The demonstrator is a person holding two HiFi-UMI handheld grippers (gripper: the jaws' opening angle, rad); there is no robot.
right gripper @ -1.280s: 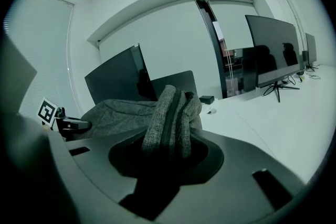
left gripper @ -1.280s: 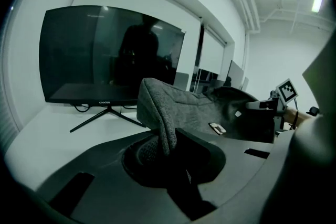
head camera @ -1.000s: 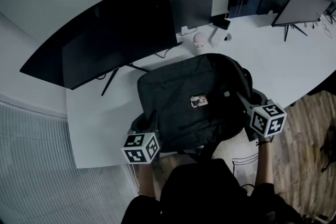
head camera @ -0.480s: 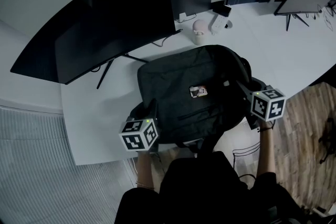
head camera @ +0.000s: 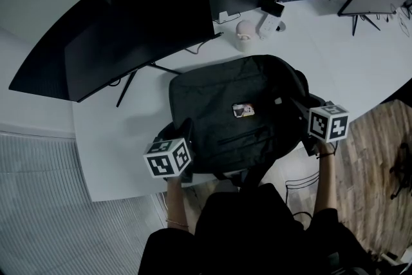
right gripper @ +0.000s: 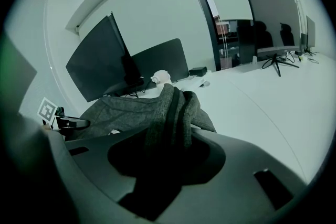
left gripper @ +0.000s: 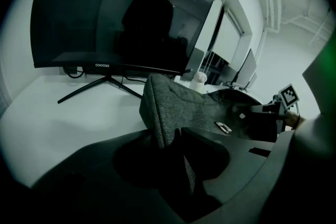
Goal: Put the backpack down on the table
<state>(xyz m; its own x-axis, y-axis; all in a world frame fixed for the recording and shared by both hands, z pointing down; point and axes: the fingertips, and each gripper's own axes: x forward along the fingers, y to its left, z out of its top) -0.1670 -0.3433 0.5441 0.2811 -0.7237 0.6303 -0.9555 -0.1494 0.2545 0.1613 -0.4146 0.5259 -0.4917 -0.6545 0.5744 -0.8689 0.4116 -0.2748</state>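
The left claw (left gripper: pixel 170 139) is opening, its gap narrow, with an upright fold of the dark grey backpack (head camera: pixel 238 116) between its pads. The right claw (right gripper: pixel 165 139) is opening too, and a bunched edge of the backpack fills its gap. The backpack lies flat on the white tabletop (head camera: pixel 116 151), a claw at either side of its near end. Deep shadow hides where pads meet fabric.

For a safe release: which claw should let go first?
Probably left: the left claw, opening with backpack fabric between its jaws, is over the table; the right claw, opening likewise, is at its edge.
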